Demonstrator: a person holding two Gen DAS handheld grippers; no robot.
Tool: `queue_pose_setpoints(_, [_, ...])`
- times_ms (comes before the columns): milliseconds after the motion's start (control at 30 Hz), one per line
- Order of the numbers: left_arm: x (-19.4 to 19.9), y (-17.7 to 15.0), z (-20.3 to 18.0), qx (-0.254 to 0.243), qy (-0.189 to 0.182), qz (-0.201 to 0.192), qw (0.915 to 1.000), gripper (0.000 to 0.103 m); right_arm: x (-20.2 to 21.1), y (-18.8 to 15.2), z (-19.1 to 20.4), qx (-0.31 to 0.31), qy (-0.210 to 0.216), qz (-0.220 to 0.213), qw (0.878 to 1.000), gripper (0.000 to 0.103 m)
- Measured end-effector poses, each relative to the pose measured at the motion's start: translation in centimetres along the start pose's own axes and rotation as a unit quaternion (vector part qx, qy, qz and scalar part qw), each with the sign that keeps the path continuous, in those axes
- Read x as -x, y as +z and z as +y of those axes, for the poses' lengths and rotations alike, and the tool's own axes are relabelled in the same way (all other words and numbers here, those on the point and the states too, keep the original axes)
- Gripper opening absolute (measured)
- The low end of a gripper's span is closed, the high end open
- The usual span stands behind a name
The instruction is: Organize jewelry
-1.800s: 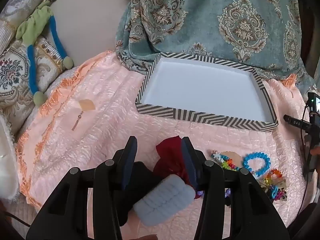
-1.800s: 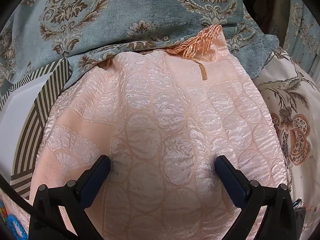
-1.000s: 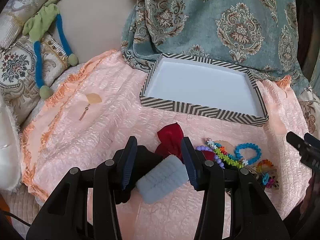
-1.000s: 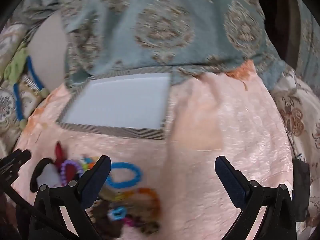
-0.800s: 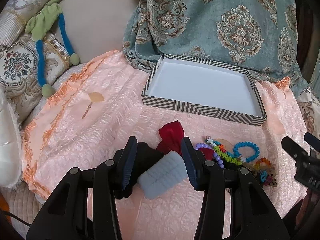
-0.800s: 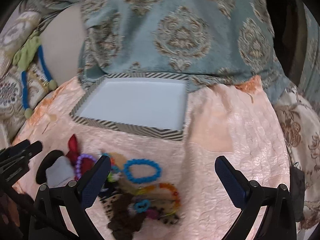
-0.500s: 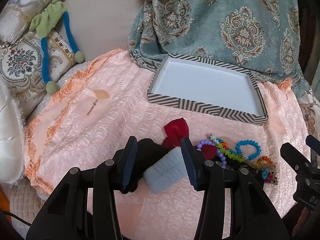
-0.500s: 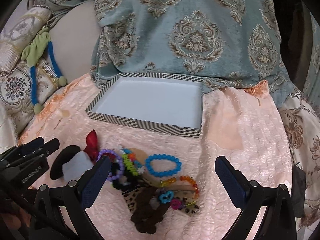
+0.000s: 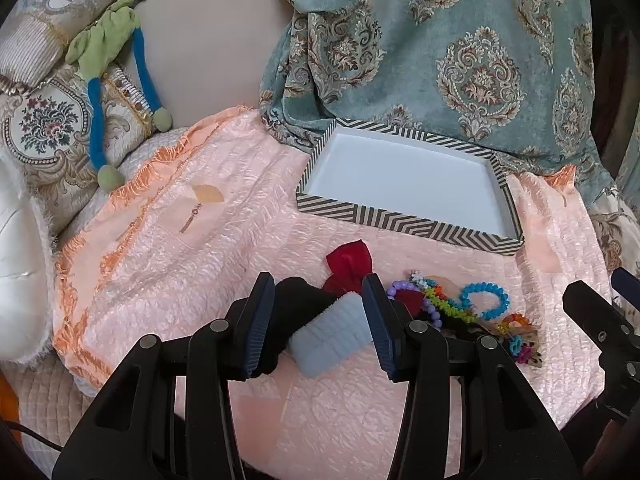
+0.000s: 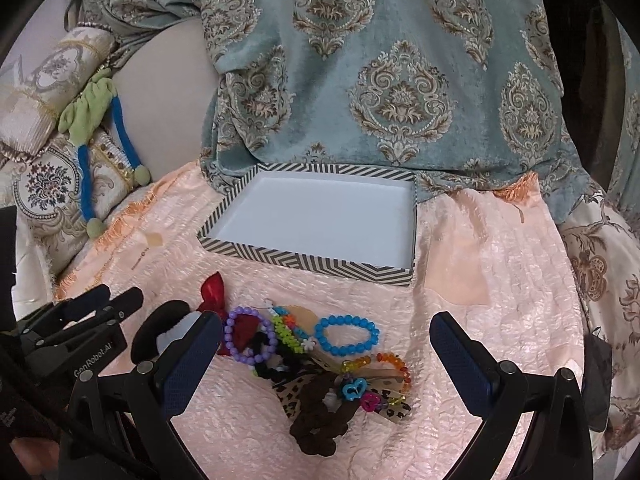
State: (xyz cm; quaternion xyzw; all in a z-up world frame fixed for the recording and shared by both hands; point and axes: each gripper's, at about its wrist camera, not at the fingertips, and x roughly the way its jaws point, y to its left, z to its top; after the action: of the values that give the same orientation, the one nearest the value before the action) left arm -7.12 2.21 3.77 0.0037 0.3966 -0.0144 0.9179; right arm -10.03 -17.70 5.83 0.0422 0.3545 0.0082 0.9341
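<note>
A pile of jewelry and hair ties lies on the pink quilt: a blue bead bracelet (image 10: pixel 347 334), a purple bead bracelet (image 10: pixel 249 340), a red bow (image 10: pixel 212 291), a brown scrunchie (image 10: pixel 320 420). A pale blue fluffy scrunchie (image 9: pixel 332 332) and a black one (image 9: pixel 296 312) lie between the fingers of my open left gripper (image 9: pixel 318 324). My right gripper (image 10: pixel 326 360) is wide open above the pile. An empty white tray (image 10: pixel 320 256) with a zigzag rim sits behind.
A teal patterned blanket (image 10: pixel 380 80) hangs behind the tray. Embroidered cushions and a green and blue soft toy (image 9: pixel 104 60) lie at the left. The quilt's fringed edge (image 9: pixel 80 280) drops off at the left.
My right gripper has swung left and pulled back, from facing bare quilt to facing the tray and pile. My left gripper has drawn back slightly; the scrunchies stay between its fingers.
</note>
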Motion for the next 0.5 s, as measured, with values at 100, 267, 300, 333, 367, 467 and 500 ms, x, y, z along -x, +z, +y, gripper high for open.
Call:
queue_pose_setpoints(100, [0.4, 0.1, 0.0, 0.002, 0.000, -0.003, 1.0000, 0.045, 0.6, 0.1, 0.0, -0.002, 0.003, -0.005, 1.000, 0.103])
queue_pose_setpoints(267, [1.1, 0.4, 0.0, 0.000, 0.002, -0.013, 0.9999, 0.045, 1.3, 0.4, 0.0, -0.002, 0.005, -0.011, 1.000, 0.103])
queue_pose_setpoints(300, [1.2, 0.4, 0.0, 0.001, 0.002, -0.013, 0.9999, 0.045, 1.3, 0.4, 0.1, -0.003, 0.006, -0.011, 1.000, 0.103])
queue_pose_setpoints(333, [1.2, 0.4, 0.0, 0.001, 0.001, -0.014, 0.9999, 0.045, 1.4, 0.4, 0.1, -0.002, 0.007, -0.012, 1.000, 0.103])
queue_pose_setpoints(367, [1.3, 0.3, 0.0, 0.001, 0.001, -0.014, 0.9999, 0.045, 1.4, 0.4, 0.1, -0.002, 0.008, -0.012, 1.000, 0.103])
queue_pose_setpoints(467, [1.4, 0.3, 0.0, 0.000, 0.000, -0.015, 0.9999, 0.045, 1.5, 0.3, 0.2, -0.003, 0.010, -0.011, 1.000, 0.103])
queue_pose_setpoints(500, [1.4, 0.3, 0.0, 0.000, -0.001, -0.016, 0.9999, 0.045, 1.5, 0.3, 0.2, -0.003, 0.010, -0.011, 1.000, 0.103])
